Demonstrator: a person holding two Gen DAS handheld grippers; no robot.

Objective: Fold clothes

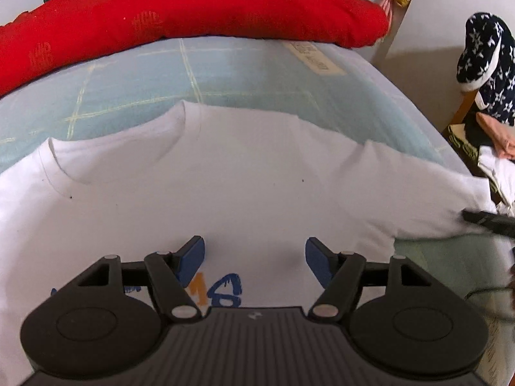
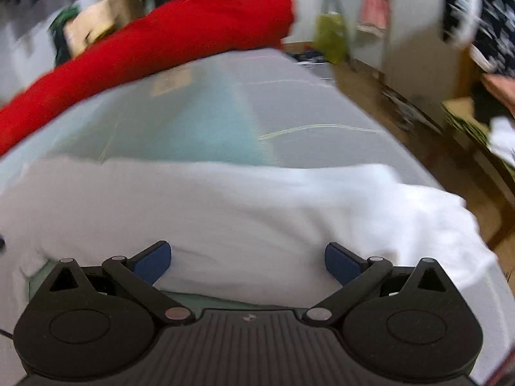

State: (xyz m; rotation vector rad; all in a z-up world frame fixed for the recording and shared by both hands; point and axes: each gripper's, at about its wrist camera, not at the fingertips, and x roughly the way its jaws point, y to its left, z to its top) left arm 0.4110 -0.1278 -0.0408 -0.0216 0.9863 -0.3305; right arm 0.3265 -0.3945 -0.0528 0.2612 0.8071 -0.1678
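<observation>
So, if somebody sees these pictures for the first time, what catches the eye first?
Probably the long red cushion lying across the far end of the bed. Next comes the white T-shirt spread flat in front of it, neck toward the cushion, with blue and orange print near the open left tongs.

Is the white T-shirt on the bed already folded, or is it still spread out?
Spread out. The white T-shirt lies flat on the bed, collar and one sleeve both showing, no fold visible. Its lower part is hidden.

Before you: white T-shirt (image 1: pixel 225 177) spread flat, collar at far left, blue-and-orange print near, one sleeve extending right.
</observation>
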